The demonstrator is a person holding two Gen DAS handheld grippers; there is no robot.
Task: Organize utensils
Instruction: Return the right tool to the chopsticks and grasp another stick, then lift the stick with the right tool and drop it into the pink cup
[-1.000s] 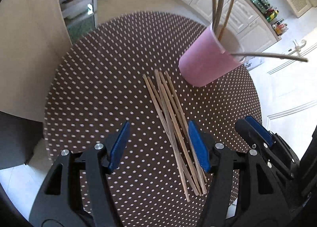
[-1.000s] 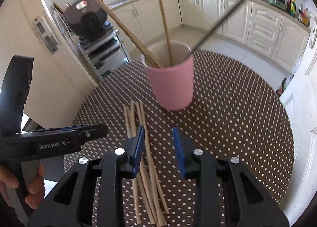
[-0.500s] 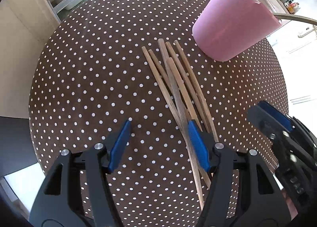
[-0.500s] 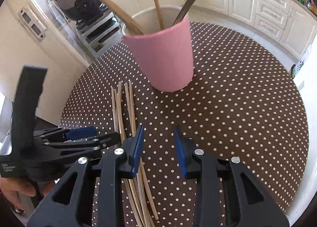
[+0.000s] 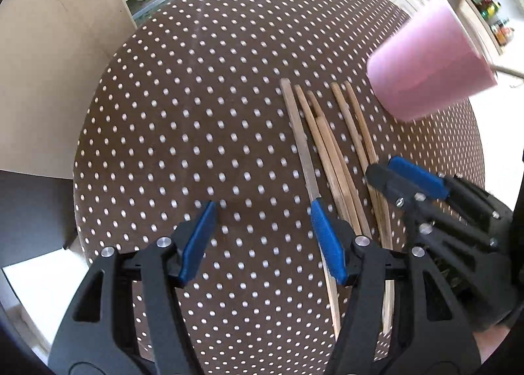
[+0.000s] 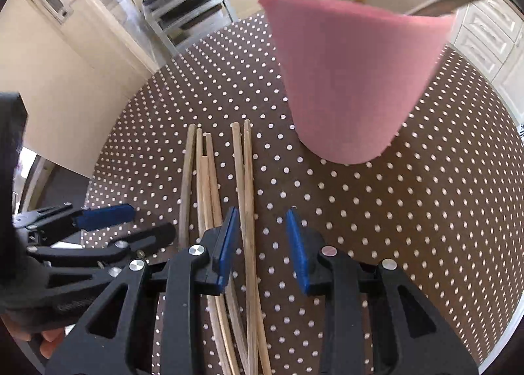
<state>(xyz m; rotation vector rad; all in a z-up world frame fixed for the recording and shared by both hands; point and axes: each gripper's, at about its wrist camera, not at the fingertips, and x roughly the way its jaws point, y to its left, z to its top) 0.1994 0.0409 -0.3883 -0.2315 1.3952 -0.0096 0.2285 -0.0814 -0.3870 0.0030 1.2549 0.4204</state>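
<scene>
Black right gripper (image 6: 262, 244) with blue pads: jaws narrow and closing, two thin wooden sticks (image 6: 247, 198) between them, pads not pressing yet. Black left gripper (image 5: 262, 237) with blue pads: wide apart, nothing held, right pad over one stick of the bunch. Smooth round sticks lying flat, side by side, on round brown table with white dots (image 5: 196, 112). Just past them, smooth pink cup (image 6: 353, 80), standing up. Only the right view shows inside: more sticks leaning there.
</scene>
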